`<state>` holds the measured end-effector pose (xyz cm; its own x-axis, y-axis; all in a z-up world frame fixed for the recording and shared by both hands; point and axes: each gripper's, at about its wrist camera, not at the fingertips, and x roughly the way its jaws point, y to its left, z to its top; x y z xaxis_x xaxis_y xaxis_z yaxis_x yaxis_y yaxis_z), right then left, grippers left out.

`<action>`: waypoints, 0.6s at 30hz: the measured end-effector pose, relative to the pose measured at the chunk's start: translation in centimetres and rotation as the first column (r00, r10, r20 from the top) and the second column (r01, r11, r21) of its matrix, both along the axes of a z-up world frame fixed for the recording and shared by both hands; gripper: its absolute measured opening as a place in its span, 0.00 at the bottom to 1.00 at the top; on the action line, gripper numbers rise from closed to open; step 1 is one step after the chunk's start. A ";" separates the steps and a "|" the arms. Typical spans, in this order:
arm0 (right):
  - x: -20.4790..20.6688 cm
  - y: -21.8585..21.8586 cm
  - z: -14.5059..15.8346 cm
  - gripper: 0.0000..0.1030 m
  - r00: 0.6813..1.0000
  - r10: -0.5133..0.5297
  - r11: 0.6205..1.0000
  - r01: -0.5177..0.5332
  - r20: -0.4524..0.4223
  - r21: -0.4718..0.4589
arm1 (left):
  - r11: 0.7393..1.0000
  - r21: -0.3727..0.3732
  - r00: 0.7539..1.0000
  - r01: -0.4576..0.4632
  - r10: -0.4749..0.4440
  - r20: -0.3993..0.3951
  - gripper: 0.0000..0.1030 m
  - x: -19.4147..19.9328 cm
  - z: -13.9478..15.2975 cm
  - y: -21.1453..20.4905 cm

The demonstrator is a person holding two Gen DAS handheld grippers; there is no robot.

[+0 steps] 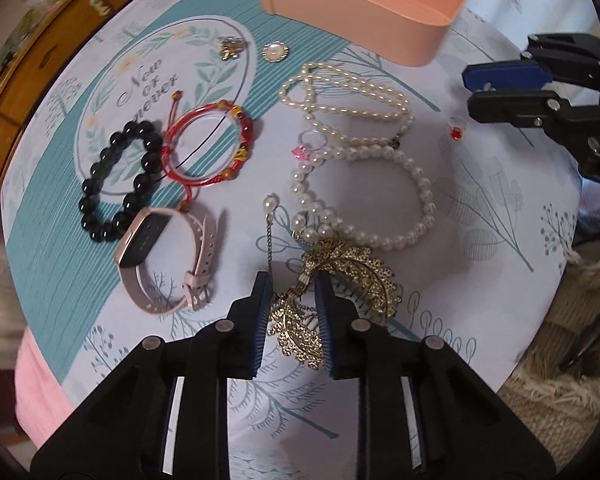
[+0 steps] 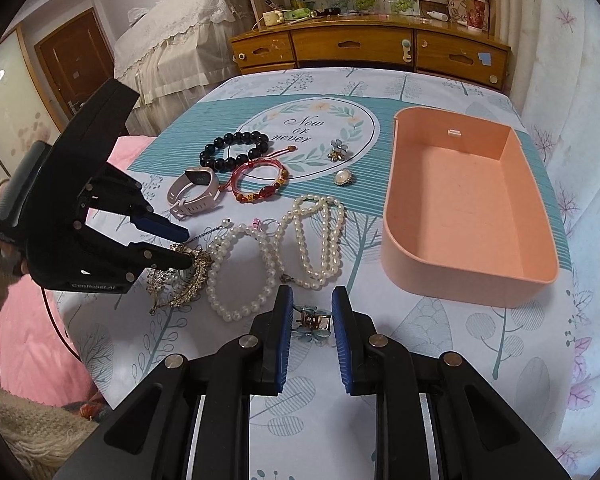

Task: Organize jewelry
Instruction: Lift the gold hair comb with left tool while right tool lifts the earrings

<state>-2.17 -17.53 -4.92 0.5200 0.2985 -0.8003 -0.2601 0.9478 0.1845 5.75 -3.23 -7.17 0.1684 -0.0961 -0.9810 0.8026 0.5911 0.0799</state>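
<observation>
Jewelry lies spread on a patterned tablecloth. My left gripper (image 1: 292, 284) is open, its jaws on either side of a gold leaf hair comb (image 1: 340, 276), also in the right wrist view (image 2: 188, 276). My right gripper (image 2: 311, 300) is open around a small blue flower hair clip (image 2: 314, 324); in the left wrist view it (image 1: 470, 90) hovers near a red-stone ring (image 1: 455, 128). An empty peach box (image 2: 468, 200) stands at the right. Two pearl strands (image 2: 260, 256) lie mid-table.
A black bead bracelet (image 1: 116, 184), red cord bracelet (image 1: 208, 148), pink watch (image 1: 168, 256), pink-stone ring (image 1: 308, 146), pearl brooch (image 1: 275, 52) and gold flower brooch (image 1: 231, 47) lie on the cloth. A wooden dresser (image 2: 372, 46) stands behind the table.
</observation>
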 end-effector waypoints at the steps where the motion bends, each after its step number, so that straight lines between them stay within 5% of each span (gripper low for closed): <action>1: 0.0 0.0 -0.1 0.19 1.000 -0.001 1.000 0.001 -0.001 0.001 | 1.000 0.005 1.000 0.012 -0.012 -0.004 0.19 0.1 -0.1 -0.2; 6: 0.1 0.0 -0.3 0.19 1.000 -0.003 1.000 0.003 -0.008 0.000 | 0.998 0.031 0.999 0.048 -0.048 -0.019 0.12 0.2 -0.3 -1.0; 11: 0.2 -0.1 -0.4 0.19 1.000 -0.009 1.000 0.009 -0.012 0.001 | 0.996 0.051 0.993 -0.075 0.079 -0.082 0.11 1.7 -0.6 -0.8; 18: 0.1 0.0 -0.5 0.19 1.000 0.001 1.000 -0.001 -0.012 0.003 | 0.992 0.049 0.986 -0.118 0.122 -0.109 0.11 2.3 -0.9 0.0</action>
